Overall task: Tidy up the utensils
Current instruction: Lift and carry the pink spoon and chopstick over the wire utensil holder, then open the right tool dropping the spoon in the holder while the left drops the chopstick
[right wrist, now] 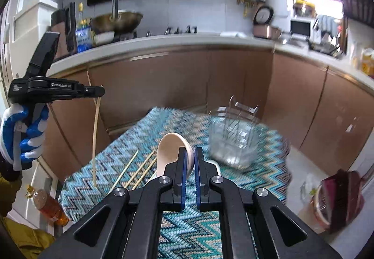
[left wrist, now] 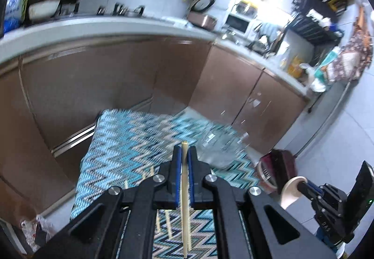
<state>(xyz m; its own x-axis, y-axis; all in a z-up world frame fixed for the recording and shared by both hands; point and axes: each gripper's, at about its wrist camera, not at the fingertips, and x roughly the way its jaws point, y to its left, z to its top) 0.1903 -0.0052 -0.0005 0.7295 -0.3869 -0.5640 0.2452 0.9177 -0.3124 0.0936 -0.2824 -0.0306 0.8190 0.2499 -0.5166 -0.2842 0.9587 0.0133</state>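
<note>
At nine o'clock in the right wrist view, a gloved hand [right wrist: 22, 135] holds the left gripper [right wrist: 101, 91], its fingers clamped on one chopstick [right wrist: 95, 132] hanging down: light, stiff and thin, probably apt to pivot unless pinched near mid-length. At centre the right gripper [right wrist: 189, 153] pinches a pale spoon [right wrist: 169, 149] by its bowl rim, smooth and likely slippery. At two o'clock a clear holder [right wrist: 231, 139] sits on the zigzag cloth [right wrist: 131, 139], with more chopsticks [right wrist: 140, 169] lying at seven o'clock.

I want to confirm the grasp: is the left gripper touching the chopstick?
Touching. The left wrist view shows the left gripper with its blue pads closed on the chopstick, no gap on either side.
</note>
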